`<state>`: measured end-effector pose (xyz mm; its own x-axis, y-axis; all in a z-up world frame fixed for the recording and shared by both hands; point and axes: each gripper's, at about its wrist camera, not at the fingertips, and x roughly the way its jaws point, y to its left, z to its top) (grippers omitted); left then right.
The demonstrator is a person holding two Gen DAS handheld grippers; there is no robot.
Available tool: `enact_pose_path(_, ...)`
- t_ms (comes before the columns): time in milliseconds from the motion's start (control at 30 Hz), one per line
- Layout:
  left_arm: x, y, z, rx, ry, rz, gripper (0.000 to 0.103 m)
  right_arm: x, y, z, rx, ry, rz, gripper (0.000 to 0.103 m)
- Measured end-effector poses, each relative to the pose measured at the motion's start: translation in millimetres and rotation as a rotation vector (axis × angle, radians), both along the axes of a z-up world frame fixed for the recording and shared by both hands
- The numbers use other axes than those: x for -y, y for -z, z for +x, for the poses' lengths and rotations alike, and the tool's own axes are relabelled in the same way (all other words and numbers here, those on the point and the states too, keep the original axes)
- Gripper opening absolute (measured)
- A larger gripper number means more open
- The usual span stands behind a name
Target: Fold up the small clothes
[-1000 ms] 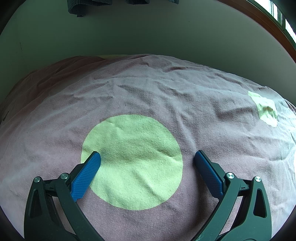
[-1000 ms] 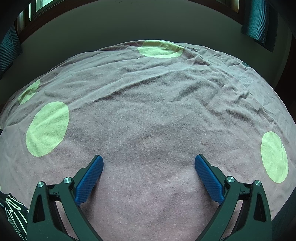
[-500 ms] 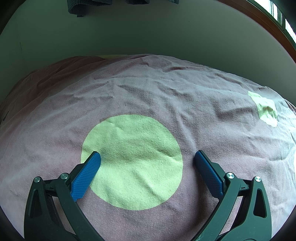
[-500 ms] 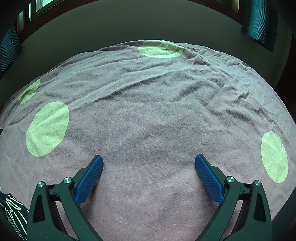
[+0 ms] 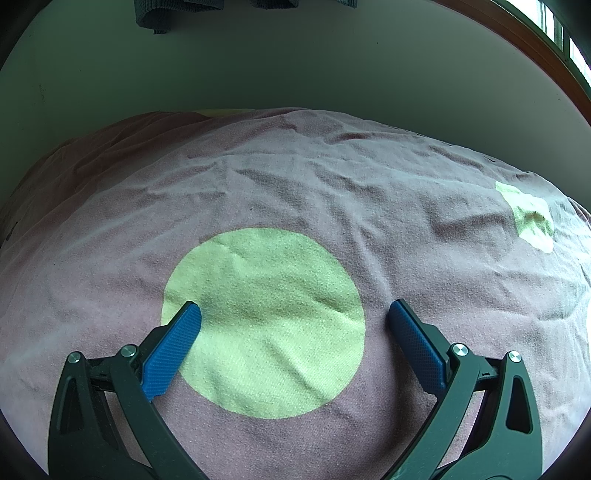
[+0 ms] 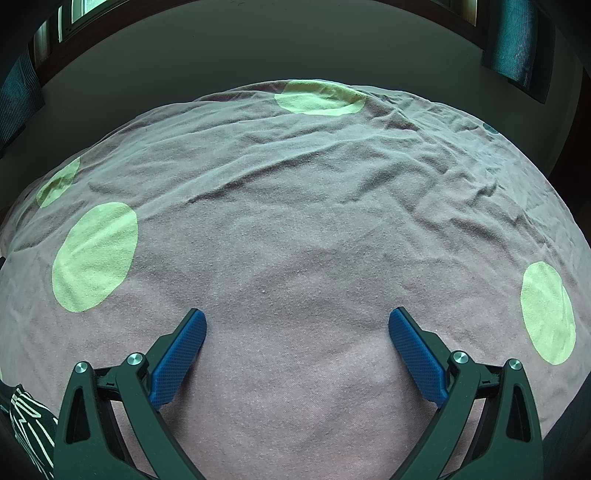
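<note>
Left wrist: left gripper (image 5: 293,314) spread wide above bedspread (image 5: 295,177).

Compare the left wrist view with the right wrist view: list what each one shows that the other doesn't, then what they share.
Only the left wrist view: a large green circle lying between the open fingers of the left gripper, and grey cloth hanging at the top edge.

Only the right wrist view: a dark garment with pale green stripes at the lower left corner, teal curtains at the window, and plain fabric between the fingers of the right gripper.

Both: the wrinkled mauve bedspread with green spots, a plain wall behind it, and a wide-open, empty gripper.
</note>
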<state>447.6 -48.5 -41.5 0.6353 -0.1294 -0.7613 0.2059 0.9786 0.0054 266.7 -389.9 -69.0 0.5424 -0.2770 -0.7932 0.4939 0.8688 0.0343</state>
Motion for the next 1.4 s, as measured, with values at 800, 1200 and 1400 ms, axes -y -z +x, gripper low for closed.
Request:
enact_pose_path(800,-1.0,0.6,1.1,-0.001,0.001,0.0,0.101,0.7,-1.9,-0.3,0.001,0.001,-0.001,0.099)
enact_pose_path(1200,-0.8,0.1,1.4,-0.003,0.002,0.0,0.101,0.6,-2.5,-0.6,0.001,0.001,-0.001,0.099)
enact_pose_path(1400,-2.7,-0.2,1.6,-0.003,0.002,-0.001,0.101,0.5,-2.1,-1.0,0.001,0.002,-0.002,0.099)
